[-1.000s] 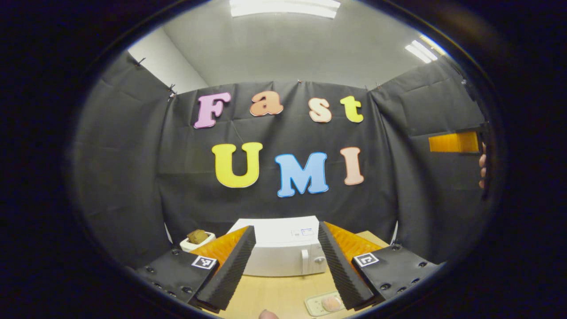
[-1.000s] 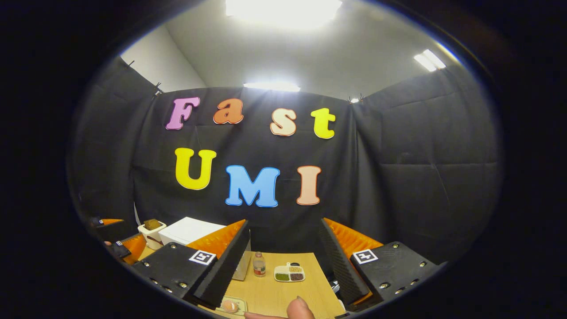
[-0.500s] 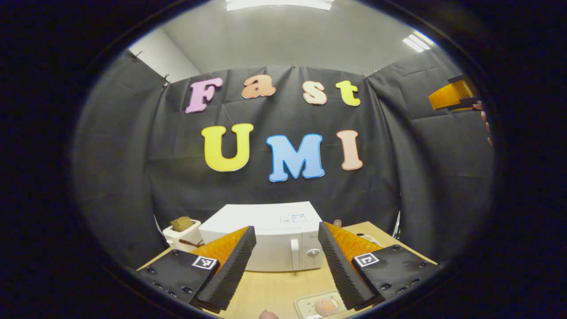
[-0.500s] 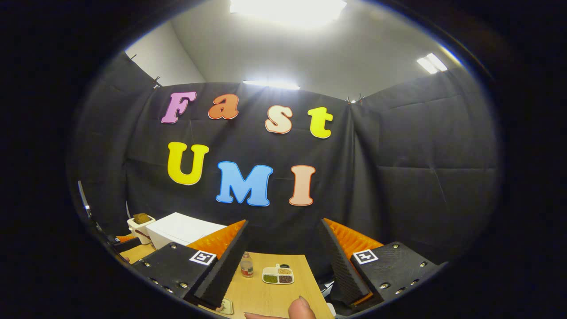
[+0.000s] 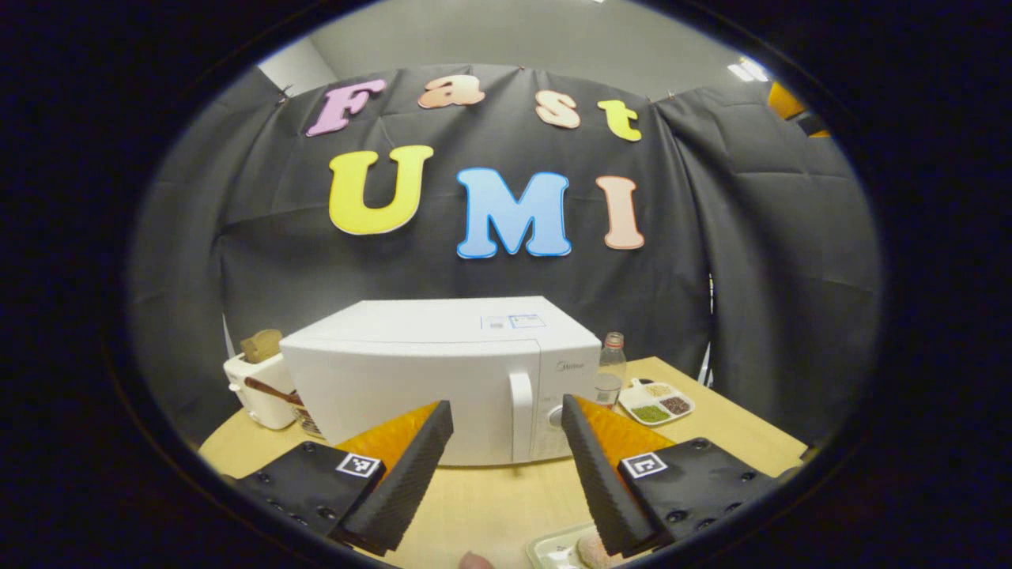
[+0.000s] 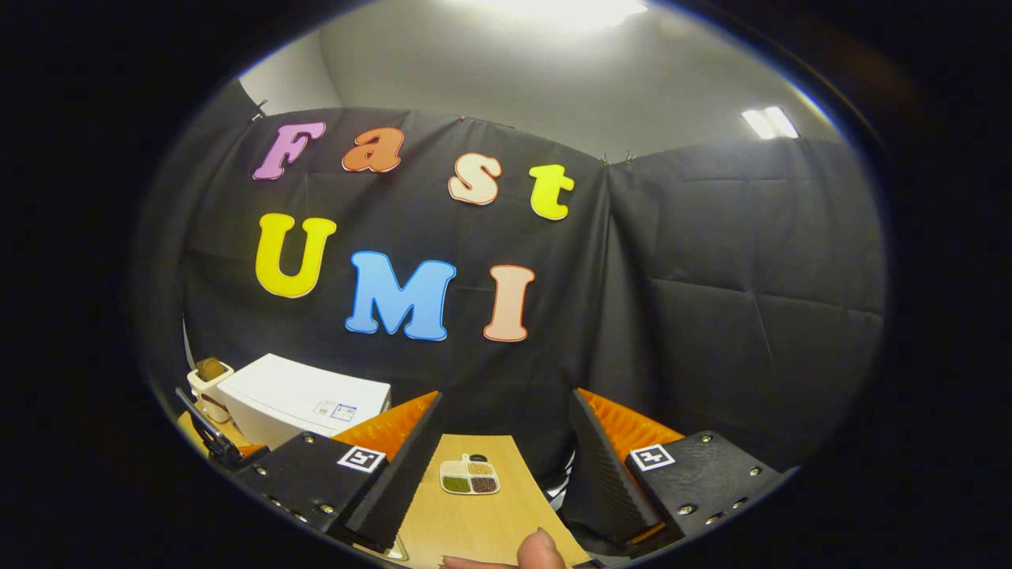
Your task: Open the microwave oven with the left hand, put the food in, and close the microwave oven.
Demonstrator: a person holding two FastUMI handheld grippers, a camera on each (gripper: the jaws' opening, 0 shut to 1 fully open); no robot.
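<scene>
left gripper view: left gripper (image 5: 506, 442) wide open, empty; white boxy microwave oven (image 5: 443, 371) closed ahead; misaligned approach risks missing its vertical white handle (image 5: 520, 415).

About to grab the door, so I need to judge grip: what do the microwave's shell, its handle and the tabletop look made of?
White box-shaped microwave oven: likely painted metal or plastic, smooth with a soft sheen. Its white vertical bar handle: probably moulded plastic, glossy, rounded edges. Light wooden table: wood or laminate, faint grain, matte. The left tongs are open, facing the handle.
</scene>
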